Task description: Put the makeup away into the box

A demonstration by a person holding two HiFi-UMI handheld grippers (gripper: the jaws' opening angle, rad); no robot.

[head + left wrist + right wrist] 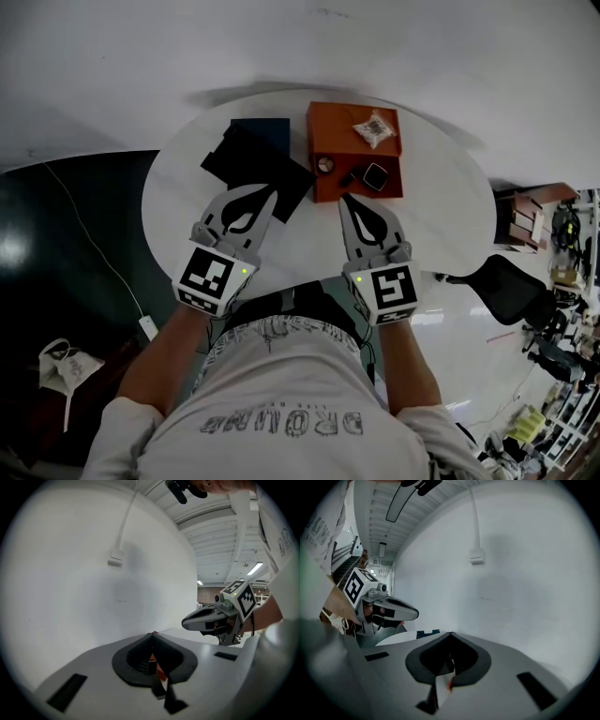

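Observation:
An orange box stands at the far middle of the round white table. Within its outline lie a white crinkled pouch, a round compact, a small dark piece and a square compact. My left gripper is shut and empty, its tips over a black and dark blue flat thing left of the box. My right gripper is shut and empty, with its tips at the box's near edge. Each gripper view shows closed jaws against the white wall.
A black office chair and a brown shelf unit stand right of the table. On the dark floor at left lie a cable with a white plug and a white bag.

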